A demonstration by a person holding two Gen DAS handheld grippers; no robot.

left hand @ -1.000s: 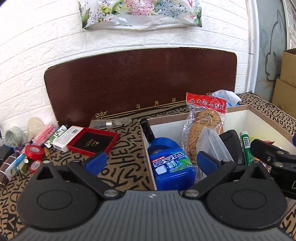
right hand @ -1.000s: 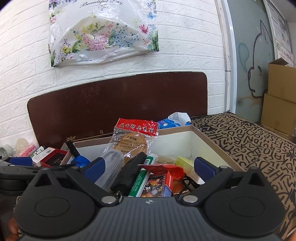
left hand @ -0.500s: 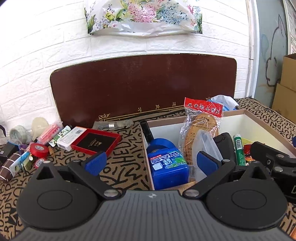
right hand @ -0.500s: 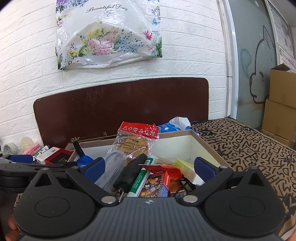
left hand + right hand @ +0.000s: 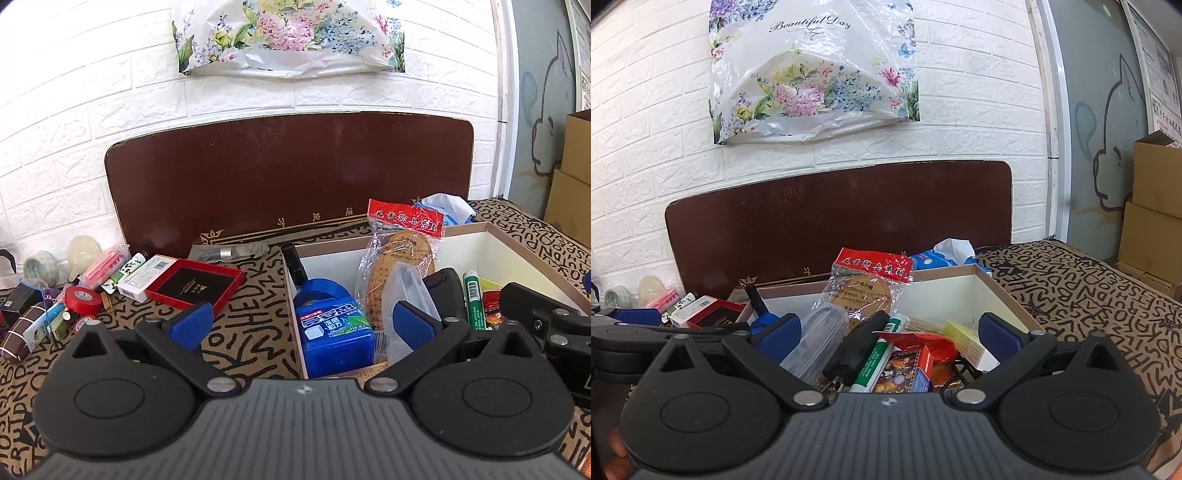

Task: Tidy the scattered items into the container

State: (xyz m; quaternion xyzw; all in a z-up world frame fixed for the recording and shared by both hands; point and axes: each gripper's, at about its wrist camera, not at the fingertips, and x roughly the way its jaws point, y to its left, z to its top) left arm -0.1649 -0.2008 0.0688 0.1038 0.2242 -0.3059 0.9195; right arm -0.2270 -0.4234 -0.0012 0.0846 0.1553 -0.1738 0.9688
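Observation:
A white open box [image 5: 517, 242] [image 5: 993, 291] holds a blue mint box [image 5: 334, 332], a red-topped bag of round wafers [image 5: 402, 243], a clear plastic case [image 5: 816, 343], a green-white tube [image 5: 879, 354] and more. Scattered on the patterned cloth to its left lie a red-framed black box [image 5: 195, 284], a white carton [image 5: 146, 277], a red tape roll [image 5: 85, 299] and several small items. My left gripper [image 5: 301, 325] is open and empty, above the box's near left corner. My right gripper [image 5: 888, 334] is open and empty, over the box's front.
A dark brown board [image 5: 288, 177] leans on the white brick wall behind the box. A floral plastic bag [image 5: 812, 74] hangs on the wall. Cardboard cartons [image 5: 1152, 214] stand at the far right. A silver wrapped item [image 5: 229, 253] lies behind the red-framed box.
Both grippers have drawn back and tilted upward, so the box and the scattered items sit lower and smaller in view. Both stay open and empty.

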